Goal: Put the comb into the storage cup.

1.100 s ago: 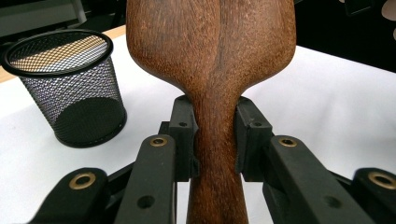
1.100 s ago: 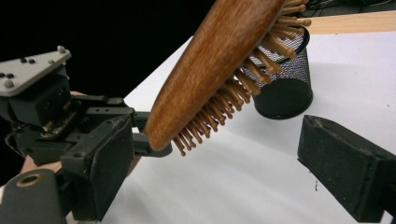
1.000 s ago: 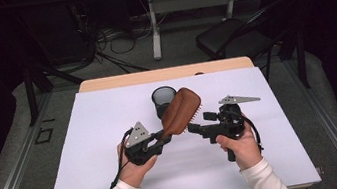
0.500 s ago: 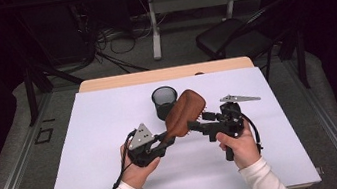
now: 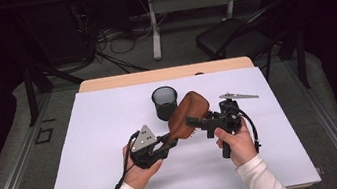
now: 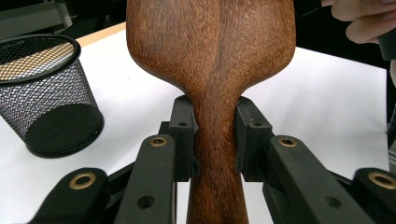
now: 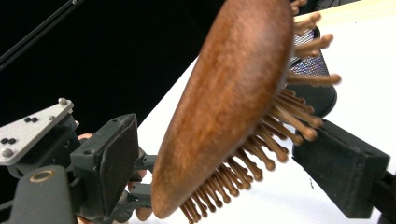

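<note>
A brown wooden hairbrush (image 5: 189, 114) hangs above the white mat, head up and to the right. My left gripper (image 5: 171, 142) is shut on its narrow neck, and in the left gripper view both pads (image 6: 184, 135) press the handle of the brush (image 6: 210, 56). My right gripper (image 5: 194, 121) reaches in from the right. Its jaws have just been closing with the brush head (image 7: 224, 102) between them. One pad (image 7: 112, 158) stands off the smooth back, the other (image 7: 341, 172) is at the bristle tips. A black mesh cup (image 5: 165, 102) stands just behind.
The white mat (image 5: 89, 152) covers a wooden table whose far edge (image 5: 163, 74) shows. The mesh cup (image 6: 51, 102) is empty and sits close to the left of the brush. A black chair (image 5: 234, 39) and floor cables lie beyond the table.
The brush head has shifted slightly right, in between the right gripper's jaws, which have drawn a little nearer to it. The left hand has kept its grip and place.
</note>
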Demonstrator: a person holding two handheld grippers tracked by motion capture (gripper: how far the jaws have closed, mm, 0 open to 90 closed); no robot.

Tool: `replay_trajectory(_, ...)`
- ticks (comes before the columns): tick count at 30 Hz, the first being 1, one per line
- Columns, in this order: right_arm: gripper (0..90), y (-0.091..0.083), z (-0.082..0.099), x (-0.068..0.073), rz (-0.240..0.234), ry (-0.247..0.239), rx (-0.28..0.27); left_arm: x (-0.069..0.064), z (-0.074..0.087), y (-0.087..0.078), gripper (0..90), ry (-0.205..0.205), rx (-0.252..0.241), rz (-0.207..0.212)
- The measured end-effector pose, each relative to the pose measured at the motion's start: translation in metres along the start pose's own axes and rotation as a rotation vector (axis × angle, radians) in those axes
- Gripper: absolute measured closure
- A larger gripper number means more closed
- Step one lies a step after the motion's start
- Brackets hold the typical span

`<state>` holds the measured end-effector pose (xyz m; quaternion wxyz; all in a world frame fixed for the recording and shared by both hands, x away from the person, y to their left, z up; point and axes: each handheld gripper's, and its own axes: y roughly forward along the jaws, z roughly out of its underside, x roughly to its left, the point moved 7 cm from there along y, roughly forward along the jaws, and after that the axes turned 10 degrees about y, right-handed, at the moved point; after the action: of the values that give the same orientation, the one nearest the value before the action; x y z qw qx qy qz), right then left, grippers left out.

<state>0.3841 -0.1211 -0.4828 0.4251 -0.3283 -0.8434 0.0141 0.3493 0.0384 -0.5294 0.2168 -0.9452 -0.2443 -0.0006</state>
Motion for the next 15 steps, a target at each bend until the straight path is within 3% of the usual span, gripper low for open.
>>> replay_trajectory(15, 23.2, 0.005, -0.0059, -0.0059, -0.003, 0.051, -0.025, -0.0029, 0.0011, 0.0021, 72.3, 0.006, 0.006, 0.004)
